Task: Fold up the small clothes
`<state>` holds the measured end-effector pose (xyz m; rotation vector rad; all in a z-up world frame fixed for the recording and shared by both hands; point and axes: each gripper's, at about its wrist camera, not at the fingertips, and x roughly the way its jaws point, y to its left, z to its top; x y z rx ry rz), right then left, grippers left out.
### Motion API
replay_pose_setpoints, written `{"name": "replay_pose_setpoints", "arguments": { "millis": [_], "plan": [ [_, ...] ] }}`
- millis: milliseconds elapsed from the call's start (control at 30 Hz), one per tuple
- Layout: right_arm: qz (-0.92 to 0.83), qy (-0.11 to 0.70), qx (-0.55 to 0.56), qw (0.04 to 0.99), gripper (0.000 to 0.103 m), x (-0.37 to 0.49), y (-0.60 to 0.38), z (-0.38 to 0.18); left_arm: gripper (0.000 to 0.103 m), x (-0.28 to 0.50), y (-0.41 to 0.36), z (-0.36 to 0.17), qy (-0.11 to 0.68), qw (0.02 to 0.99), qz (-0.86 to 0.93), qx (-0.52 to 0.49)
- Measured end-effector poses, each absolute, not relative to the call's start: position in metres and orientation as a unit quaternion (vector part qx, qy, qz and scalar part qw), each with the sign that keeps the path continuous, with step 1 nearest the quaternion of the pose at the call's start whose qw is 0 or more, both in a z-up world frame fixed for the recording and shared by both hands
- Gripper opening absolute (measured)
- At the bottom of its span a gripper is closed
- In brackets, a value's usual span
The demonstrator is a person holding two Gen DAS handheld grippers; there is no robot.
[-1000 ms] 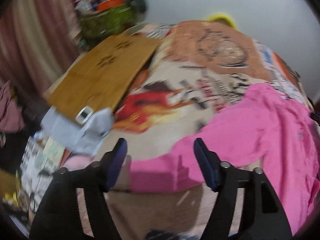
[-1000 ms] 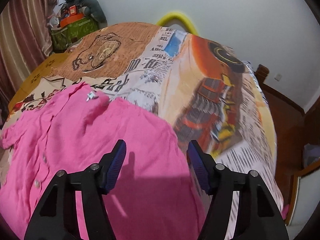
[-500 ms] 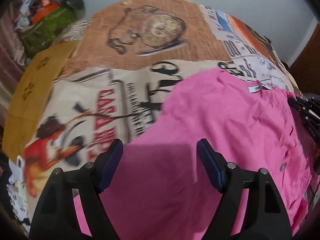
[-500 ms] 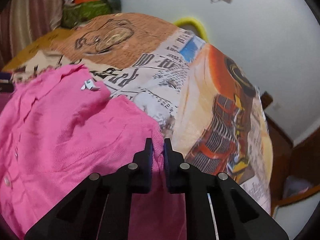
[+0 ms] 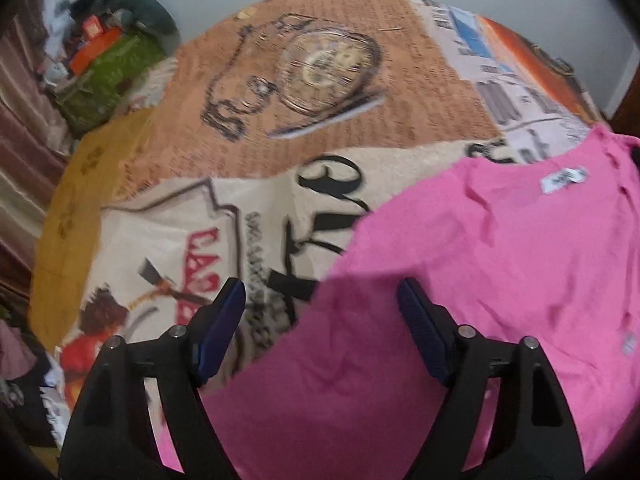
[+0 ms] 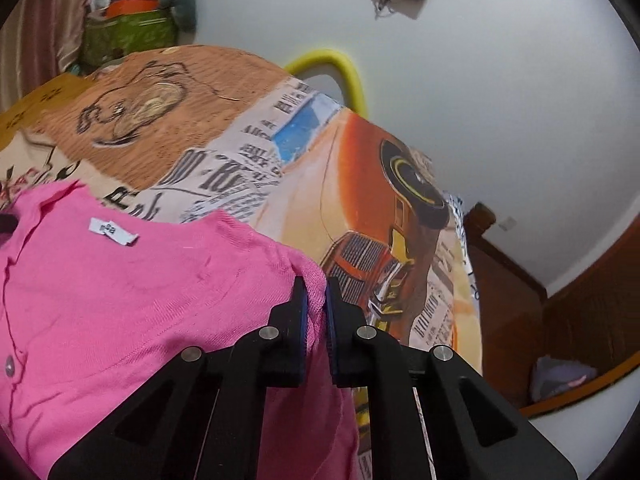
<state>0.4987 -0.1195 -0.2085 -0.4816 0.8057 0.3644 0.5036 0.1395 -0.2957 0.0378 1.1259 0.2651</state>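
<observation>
Cardigan pinched at one edge

Pink cardigan (image 6: 120, 300) is spread on the printed bedspread (image 6: 248, 152), its white neck label (image 6: 113, 231) facing up. Its right edge is clamped between the nearly closed jaws of the right gripper (image 6: 316, 300). The left gripper (image 5: 320, 308) is held wide apart over the cardigan's (image 5: 480, 280) left edge, gripping nothing.

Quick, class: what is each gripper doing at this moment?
Left gripper: open, holding nothing, over the pink cardigan.
Right gripper: shut on the pink cardigan's edge.
</observation>
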Motion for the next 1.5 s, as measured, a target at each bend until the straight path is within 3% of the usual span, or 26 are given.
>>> {"name": "replay_pose_setpoints", "arguments": {
  "millis": [133, 200, 267, 300, 433, 567, 800, 1100, 1200, 1267, 1333, 1367, 1433, 1500],
  "plan": [
    [0.188, 0.408, -0.219, 0.866, 0.011, 0.488, -0.118, -0.210, 0.082, 0.501, 0.148, -0.293, 0.529, 0.837, 0.139, 0.023],
    [0.204, 0.400, -0.221, 0.866, 0.017, 0.473, -0.117, -0.203, 0.082, 0.491, 0.152, -0.285, 0.524, 0.841, 0.136, 0.020],
    [0.218, 0.392, -0.218, 0.867, 0.034, 0.459, -0.117, -0.194, 0.082, 0.477, 0.156, -0.276, 0.516, 0.846, 0.134, 0.017],
    [0.228, 0.387, -0.213, 0.868, 0.038, 0.450, -0.117, -0.187, 0.082, 0.467, 0.159, -0.269, 0.511, 0.850, 0.131, 0.014],
    [0.275, 0.369, -0.173, 0.871, 0.042, 0.414, -0.115, -0.157, 0.082, 0.415, 0.176, -0.236, 0.485, 0.865, 0.130, 0.003],
    [0.316, 0.356, -0.125, 0.870, 0.054, 0.377, -0.110, -0.132, 0.082, 0.357, 0.206, -0.211, 0.477, 0.868, 0.139, -0.020],
    [0.355, 0.367, -0.102, 0.854, 0.059, 0.326, -0.092, -0.127, 0.082, 0.259, 0.286, -0.201, 0.484, 0.847, 0.201, -0.090],
    [0.370, 0.415, -0.110, 0.824, 0.059, 0.289, -0.066, -0.155, 0.080, 0.204, 0.320, -0.248, 0.525, 0.808, 0.191, -0.187],
    [0.374, 0.419, -0.115, 0.819, 0.059, 0.282, -0.056, -0.157, 0.066, 0.206, 0.317, -0.266, 0.540, 0.797, 0.165, -0.213],
    [0.376, 0.419, -0.115, 0.819, 0.059, 0.278, -0.052, -0.158, 0.050, 0.213, 0.315, -0.280, 0.555, 0.786, 0.164, -0.218],
    [0.376, 0.419, -0.113, 0.819, 0.059, 0.275, -0.051, -0.158, 0.044, 0.217, 0.311, -0.288, 0.556, 0.786, 0.166, -0.213],
    [0.376, 0.418, -0.112, 0.819, 0.059, 0.274, -0.050, -0.158, 0.028, 0.218, 0.309, -0.288, 0.551, 0.791, 0.161, -0.212],
    [0.372, 0.418, -0.112, 0.821, 0.059, 0.273, -0.052, -0.160, 0.011, 0.221, 0.305, -0.283, 0.541, 0.800, 0.161, -0.205],
    [0.369, 0.419, -0.111, 0.822, 0.059, 0.273, -0.057, -0.162, 0.009, 0.224, 0.303, -0.277, 0.533, 0.807, 0.171, -0.189]
  ]
}}
